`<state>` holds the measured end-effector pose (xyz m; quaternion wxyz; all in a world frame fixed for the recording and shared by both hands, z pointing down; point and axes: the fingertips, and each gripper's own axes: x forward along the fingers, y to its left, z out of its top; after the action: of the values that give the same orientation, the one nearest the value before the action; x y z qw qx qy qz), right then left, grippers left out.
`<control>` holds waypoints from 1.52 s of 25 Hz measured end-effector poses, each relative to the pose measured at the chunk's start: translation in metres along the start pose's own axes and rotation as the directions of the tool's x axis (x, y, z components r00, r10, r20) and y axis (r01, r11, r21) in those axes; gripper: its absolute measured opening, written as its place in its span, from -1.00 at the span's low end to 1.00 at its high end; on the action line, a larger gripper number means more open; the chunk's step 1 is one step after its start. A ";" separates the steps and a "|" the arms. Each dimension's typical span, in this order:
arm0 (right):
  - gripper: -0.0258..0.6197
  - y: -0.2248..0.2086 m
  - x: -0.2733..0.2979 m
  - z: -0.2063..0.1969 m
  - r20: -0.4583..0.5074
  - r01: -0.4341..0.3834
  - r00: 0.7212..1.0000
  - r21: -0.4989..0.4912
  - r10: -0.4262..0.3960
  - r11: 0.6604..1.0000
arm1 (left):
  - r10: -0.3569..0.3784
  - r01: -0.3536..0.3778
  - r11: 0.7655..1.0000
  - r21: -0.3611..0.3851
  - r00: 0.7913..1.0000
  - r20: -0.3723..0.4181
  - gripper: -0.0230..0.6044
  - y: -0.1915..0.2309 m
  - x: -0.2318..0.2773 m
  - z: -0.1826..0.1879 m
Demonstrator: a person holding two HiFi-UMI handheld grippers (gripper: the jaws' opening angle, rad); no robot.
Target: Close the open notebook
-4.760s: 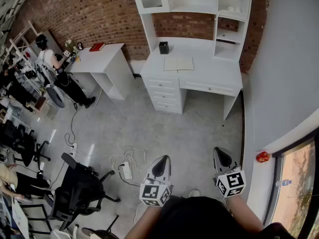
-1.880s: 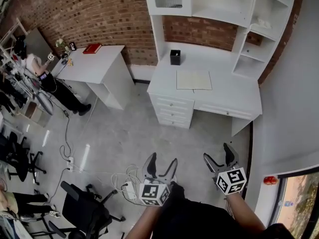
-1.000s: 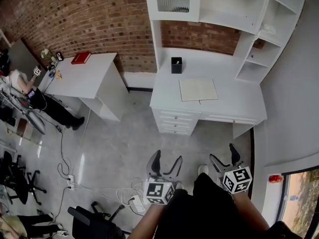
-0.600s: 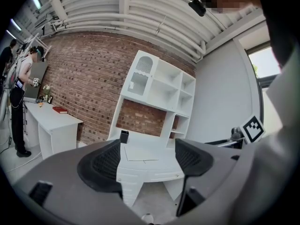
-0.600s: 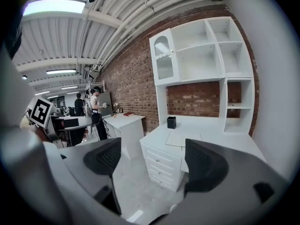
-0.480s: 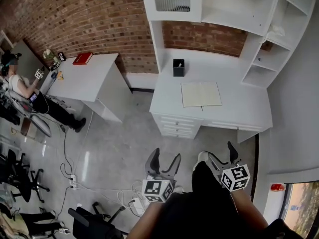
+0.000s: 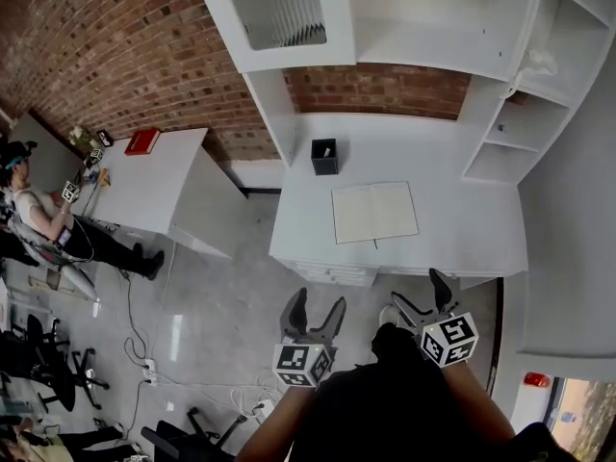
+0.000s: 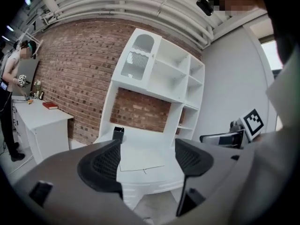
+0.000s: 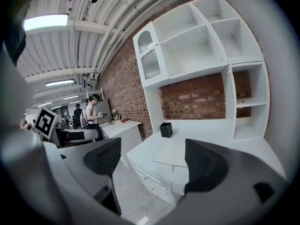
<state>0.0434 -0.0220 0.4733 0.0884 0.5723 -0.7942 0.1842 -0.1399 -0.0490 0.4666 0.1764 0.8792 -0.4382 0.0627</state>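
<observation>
An open notebook (image 7: pixel 374 212) with pale pages lies flat on the white desk (image 7: pixel 462 243), near its front edge; a thin ribbon hangs over that edge. The same notebook (image 8: pixel 139 159) shows between the jaws in the left gripper view, and the notebook (image 9: pixel 172 153) shows again in the right gripper view. My left gripper (image 7: pixel 311 316) is open and empty, held short of the desk over the floor. My right gripper (image 7: pixel 423 295) is open too, with nothing in it, close to the desk's front edge.
A black pen holder (image 7: pixel 324 156) stands on the desk behind the notebook. White shelves (image 7: pixel 433 27) rise over the desk against a brick wall. To the left is a second white table (image 7: pixel 144 186) with a red book (image 7: pixel 141 141). A person (image 7: pixel 29 210) stands at far left. Cables (image 7: pixel 241 407) lie on the floor.
The view has closed in on the desk, so the notebook is larger and nearer. Both grippers have come forward with it; their jaws stay open.
</observation>
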 end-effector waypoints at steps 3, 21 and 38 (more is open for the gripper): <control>0.35 -0.029 0.021 -0.002 -0.043 -0.018 0.999 0.002 0.018 1.000 | 0.014 -0.015 1.000 -0.021 0.999 -0.042 0.16 0.001 0.039 -0.005; 0.35 -0.118 0.159 -0.035 -0.285 -0.206 0.943 -0.094 0.172 0.974 | 0.147 -0.189 0.973 -0.129 0.948 -0.282 0.16 0.061 0.186 -0.083; 0.22 -0.099 0.307 -0.142 -0.543 -0.375 0.839 -0.530 0.036 0.761 | 0.013 -0.145 0.941 -0.307 0.920 -0.393 0.16 0.117 0.259 -0.165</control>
<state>0.0255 -0.2620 0.7305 0.4519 0.3489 -0.8184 0.0656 -0.0683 -0.2472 0.7186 0.4006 0.7890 -0.4349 0.1671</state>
